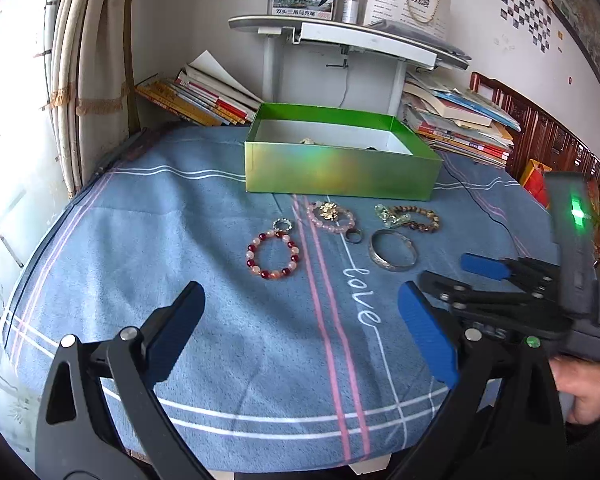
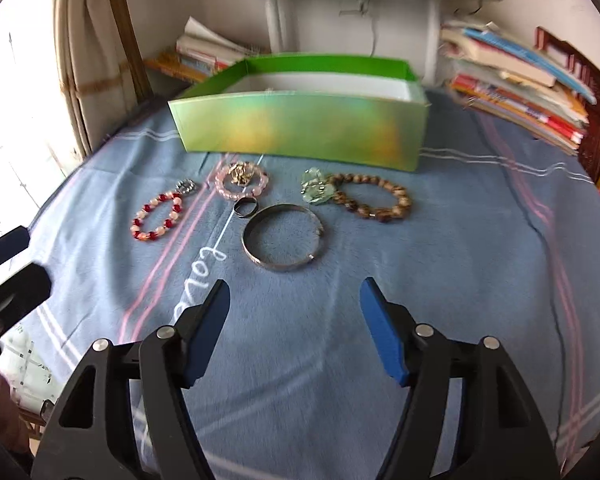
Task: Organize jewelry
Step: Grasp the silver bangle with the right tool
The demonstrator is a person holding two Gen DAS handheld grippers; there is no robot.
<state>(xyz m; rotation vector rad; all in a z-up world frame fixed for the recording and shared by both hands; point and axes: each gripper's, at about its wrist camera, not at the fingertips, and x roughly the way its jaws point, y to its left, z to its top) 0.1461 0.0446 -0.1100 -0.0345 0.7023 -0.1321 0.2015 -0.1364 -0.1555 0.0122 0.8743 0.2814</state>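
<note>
Jewelry lies spread on the blue cloth [image 2: 460, 280] just in front of the open green box [image 2: 300, 132]: a silver bangle [image 2: 283, 237], a red-and-white bead bracelet [image 2: 157, 217], a pink bracelet [image 2: 242, 184], a brown bead bracelet [image 2: 374, 201] and small rings. The bangle looks stiff, light and probably slippery, best pinched across its rim; the beaded loops should drape when lifted. Both tools hover low, empty, jaws wide: right gripper [image 2: 294, 332] nearest the bangle, left gripper [image 1: 302, 336] beside it.

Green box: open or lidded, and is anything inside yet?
Open: the green box has no lid, its white interior showing. Small items peek above the front wall; what they are, cannot tell.
</note>
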